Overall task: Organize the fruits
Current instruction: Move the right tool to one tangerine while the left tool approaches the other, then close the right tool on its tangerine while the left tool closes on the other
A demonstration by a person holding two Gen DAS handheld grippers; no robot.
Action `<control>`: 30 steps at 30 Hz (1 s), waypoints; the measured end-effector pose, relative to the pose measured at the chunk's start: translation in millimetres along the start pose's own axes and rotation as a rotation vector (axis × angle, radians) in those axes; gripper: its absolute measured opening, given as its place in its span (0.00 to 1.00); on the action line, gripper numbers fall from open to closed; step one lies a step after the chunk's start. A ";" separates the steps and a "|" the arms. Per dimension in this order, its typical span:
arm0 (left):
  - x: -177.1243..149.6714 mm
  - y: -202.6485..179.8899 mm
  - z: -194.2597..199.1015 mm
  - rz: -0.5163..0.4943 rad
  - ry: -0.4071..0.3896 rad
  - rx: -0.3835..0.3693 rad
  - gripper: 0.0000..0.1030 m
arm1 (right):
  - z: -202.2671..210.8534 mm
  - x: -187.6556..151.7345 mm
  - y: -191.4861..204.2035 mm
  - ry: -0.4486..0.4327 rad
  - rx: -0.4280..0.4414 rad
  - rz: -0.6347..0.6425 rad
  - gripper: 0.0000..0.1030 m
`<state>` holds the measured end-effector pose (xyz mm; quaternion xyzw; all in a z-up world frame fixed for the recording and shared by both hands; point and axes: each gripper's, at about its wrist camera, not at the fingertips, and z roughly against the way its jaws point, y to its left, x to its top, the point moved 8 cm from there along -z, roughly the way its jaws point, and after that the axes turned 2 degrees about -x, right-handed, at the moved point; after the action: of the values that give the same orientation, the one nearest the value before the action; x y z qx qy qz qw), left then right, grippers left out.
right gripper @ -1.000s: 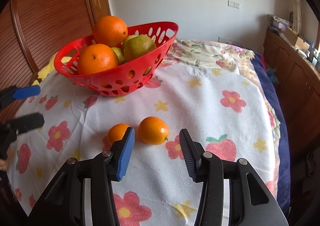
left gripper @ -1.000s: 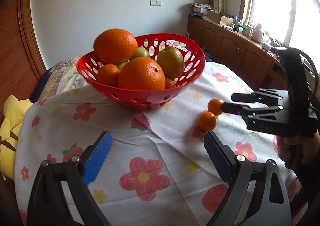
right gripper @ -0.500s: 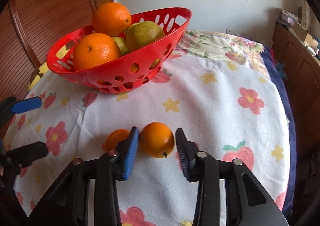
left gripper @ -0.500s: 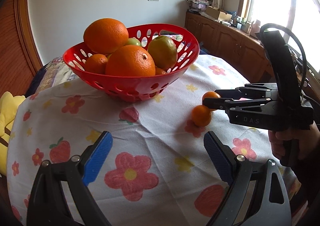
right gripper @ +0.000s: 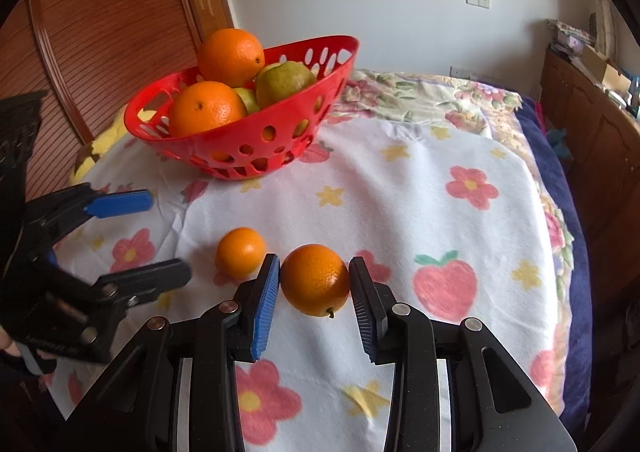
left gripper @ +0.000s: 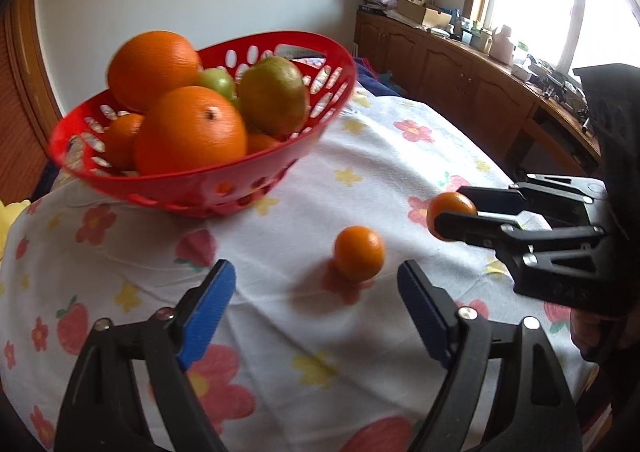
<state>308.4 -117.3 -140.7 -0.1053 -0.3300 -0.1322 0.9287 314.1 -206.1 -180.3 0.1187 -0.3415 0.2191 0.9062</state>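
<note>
A red basket (left gripper: 192, 188) (right gripper: 240, 156) holds large oranges, green fruits and small oranges on the floral cloth. My right gripper (right gripper: 314, 284) (left gripper: 452, 212) is shut on a small orange (right gripper: 315, 279) (left gripper: 450, 204) and holds it just above the cloth. A second small orange (left gripper: 359, 252) (right gripper: 240, 252) lies on the cloth beside it. My left gripper (left gripper: 316, 304) (right gripper: 152, 232) is open and empty, and the lying orange sits just ahead of its fingertips.
The table's floral cloth (right gripper: 440, 212) drops off at the right, with a dark blue cover (right gripper: 556, 188) beyond. A wooden sideboard (left gripper: 460, 68) with clutter runs under the window. A wooden slatted door (right gripper: 100, 32) stands behind the basket.
My right gripper closed on the small orange and lifted it slightly. My left gripper moved forward and right, toward the other small orange, still open.
</note>
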 end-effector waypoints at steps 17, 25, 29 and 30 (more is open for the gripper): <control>0.0 -22.9 -34.0 -0.004 0.089 -0.040 0.30 | 5.4 -27.1 -17.0 0.016 -0.021 -0.029 0.34; -2.5 -17.3 -27.2 -0.009 0.084 -0.036 0.30 | 3.2 -25.6 -15.3 0.017 -0.025 -0.030 0.35; -2.4 -11.0 -9.9 -0.004 0.056 -0.041 0.30 | 0.7 -27.0 -14.3 0.029 -0.017 -0.029 0.35; -2.3 -9.8 -2.6 -0.006 0.046 -0.042 0.30 | -0.7 -27.5 -13.1 0.033 -0.018 -0.025 0.35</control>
<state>305.1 -126.9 -143.1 -0.1206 -0.3061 -0.1443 0.9332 302.3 -226.1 -200.1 0.1112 -0.3268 0.2064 0.9155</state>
